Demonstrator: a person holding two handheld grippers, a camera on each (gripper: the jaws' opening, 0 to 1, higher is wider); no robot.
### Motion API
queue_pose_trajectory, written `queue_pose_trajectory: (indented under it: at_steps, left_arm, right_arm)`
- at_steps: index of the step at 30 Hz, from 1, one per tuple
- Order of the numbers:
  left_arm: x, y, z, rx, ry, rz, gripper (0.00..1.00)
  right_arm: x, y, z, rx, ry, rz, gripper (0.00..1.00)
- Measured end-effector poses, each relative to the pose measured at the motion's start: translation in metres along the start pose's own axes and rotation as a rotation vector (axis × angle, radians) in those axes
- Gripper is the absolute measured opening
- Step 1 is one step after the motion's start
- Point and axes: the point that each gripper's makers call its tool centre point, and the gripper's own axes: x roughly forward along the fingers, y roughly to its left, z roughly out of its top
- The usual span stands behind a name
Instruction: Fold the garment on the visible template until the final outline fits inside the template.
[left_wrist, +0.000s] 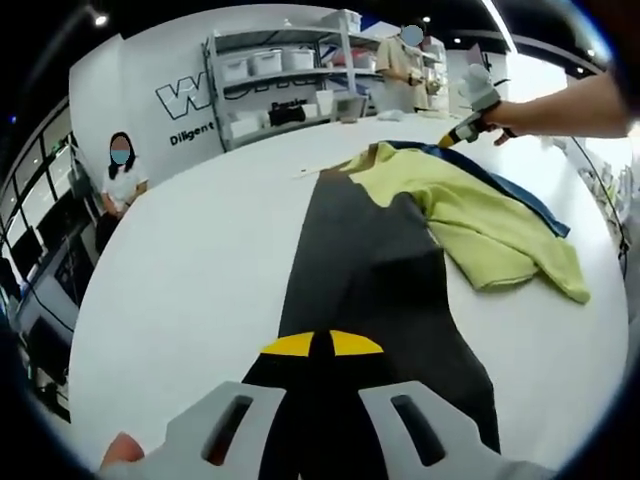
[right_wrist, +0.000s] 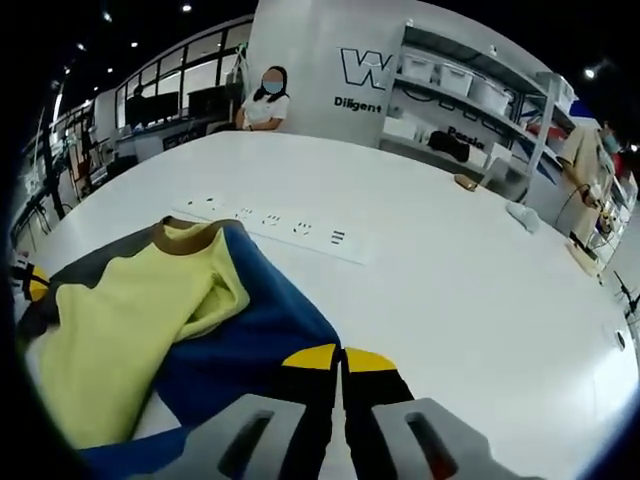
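In the left gripper view, my left gripper had its yellow-tipped jaws pressed together on the near edge of the dark grey panel of the garment, which ran away from the jaws across the white table. Beyond the grey panel lay the yellow part of the garment, bunched and folded over, with a strip of its blue part showing along the far side and a brown collar edge near the top. At the far end of the cloth, my other hand held the right gripper, seen from outside; from that view I could not tell how its jaws stood. In the right gripper view, my right gripper had its jaws closed tight on the blue part of the garment, at its near edge. The yellow part lay to the left, folded over the blue, with the brown collar at the top and the dark grey panel beyond it. A flat white power strip was set into the table just beyond the collar. Shelves with bins stood against the far wall, and a seated person was at the table's far edge.
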Motion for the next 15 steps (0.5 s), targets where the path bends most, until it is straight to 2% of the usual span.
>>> queue_pose_trajectory:
  at_steps: [6,12,13,15]
  left_arm:
    - [0.000,0.000,0.000,0.001,0.000,0.002,0.01]
    - [0.000,0.001,0.000,0.008,-0.005,0.008,0.01]
    - [0.000,0.001,0.000,0.009,-0.006,0.010,0.01]
    - [0.001,0.001,0.001,0.009,-0.006,0.011,0.01]
  right_arm:
    - [0.001,0.000,0.000,-0.003,0.002,0.004,0.00]
    - [0.012,0.006,-0.017,-0.009,0.054,0.006,0.00]
    - [0.015,0.007,-0.013,-0.020,0.023,0.011,0.00]
    - [0.013,0.007,-0.014,-0.015,0.039,0.006,0.00]
